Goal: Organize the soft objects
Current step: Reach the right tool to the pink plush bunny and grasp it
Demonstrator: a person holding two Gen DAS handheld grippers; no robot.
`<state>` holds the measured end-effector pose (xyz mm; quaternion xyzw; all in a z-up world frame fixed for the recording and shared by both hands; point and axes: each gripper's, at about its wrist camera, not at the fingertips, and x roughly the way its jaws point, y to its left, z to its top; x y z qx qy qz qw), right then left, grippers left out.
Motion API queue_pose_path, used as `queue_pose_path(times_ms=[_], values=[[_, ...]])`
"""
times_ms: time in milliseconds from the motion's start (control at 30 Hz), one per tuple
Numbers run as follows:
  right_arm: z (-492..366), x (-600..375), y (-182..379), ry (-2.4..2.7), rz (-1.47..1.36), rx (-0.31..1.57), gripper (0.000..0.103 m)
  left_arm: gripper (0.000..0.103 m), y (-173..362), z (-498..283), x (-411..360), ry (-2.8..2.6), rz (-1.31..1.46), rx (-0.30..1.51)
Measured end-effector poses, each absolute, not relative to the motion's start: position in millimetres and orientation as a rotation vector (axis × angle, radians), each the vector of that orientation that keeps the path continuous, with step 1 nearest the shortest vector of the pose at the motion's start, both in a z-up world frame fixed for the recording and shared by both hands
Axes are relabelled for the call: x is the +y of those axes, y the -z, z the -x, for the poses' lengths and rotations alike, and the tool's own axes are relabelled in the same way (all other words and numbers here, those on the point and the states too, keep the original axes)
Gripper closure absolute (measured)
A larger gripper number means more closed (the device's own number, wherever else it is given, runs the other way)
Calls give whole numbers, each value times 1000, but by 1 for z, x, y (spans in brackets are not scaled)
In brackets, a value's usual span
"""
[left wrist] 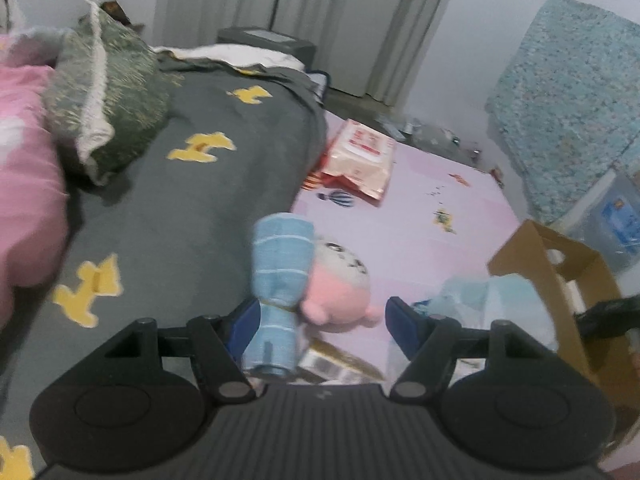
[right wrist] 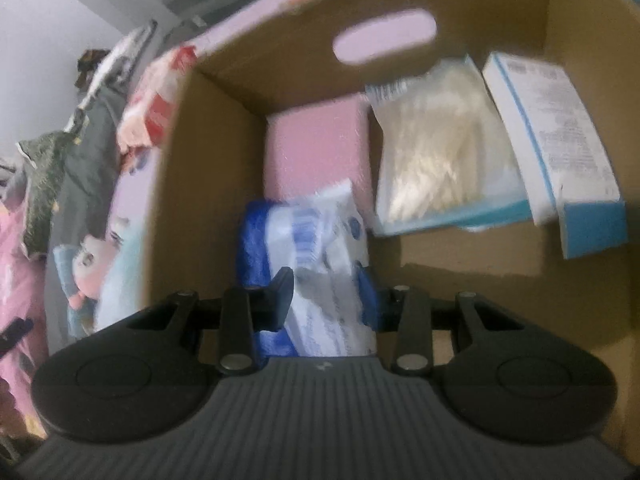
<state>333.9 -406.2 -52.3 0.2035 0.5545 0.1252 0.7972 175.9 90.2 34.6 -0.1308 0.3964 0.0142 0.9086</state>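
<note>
Right tongs (right wrist: 326, 294) clamp one blue-white packet (right wrist: 316, 248); left tongs (left wrist: 320, 320) gape around one plush doll (left wrist: 316, 276), unclamped.

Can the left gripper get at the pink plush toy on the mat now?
Probably yes: the left gripper is open, the pink plush toy lies just ahead, with only the blue striped cloth hanging beside one finger.

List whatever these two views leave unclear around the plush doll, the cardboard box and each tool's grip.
- Left wrist view: whether the left tool grips the plush doll; one blue pad is hidden behind it, motion blur.
- Left wrist view: cardboard box contents, cut off by wall and frame edge.
- Right wrist view: print on the blue-and-white pack in the right tool, blurred.
- Right wrist view: box floor, hidden by the tool body.
</note>
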Motion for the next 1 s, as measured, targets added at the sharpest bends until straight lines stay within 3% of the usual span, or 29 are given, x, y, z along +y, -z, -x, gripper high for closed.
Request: queue_pose_path(times_ms=[267, 433, 533, 700, 867, 1000], values=[[-340, -351, -19, -453, -435, 1046, 66, 33, -25, -178, 82, -62, 173, 818], [-350, -274, -34, -674, -464, 1082, 62, 40, -16, -187, 76, -53, 167, 828], [-360, -218, -25, -760, -481, 1172, 59, 41, -14, -195, 71, -7, 177, 832], [-392, -138, 5, -772, -477, 1310, 42, 41, -4, -227, 69, 73, 253, 893], [-422, -94, 51, -680, -511, 1416, 36, 41, 15, -262, 69, 42, 266, 970], [-431, -76, 87, -623, -548, 1503, 27, 34, 30, -280, 73, 15, 286, 1016]])
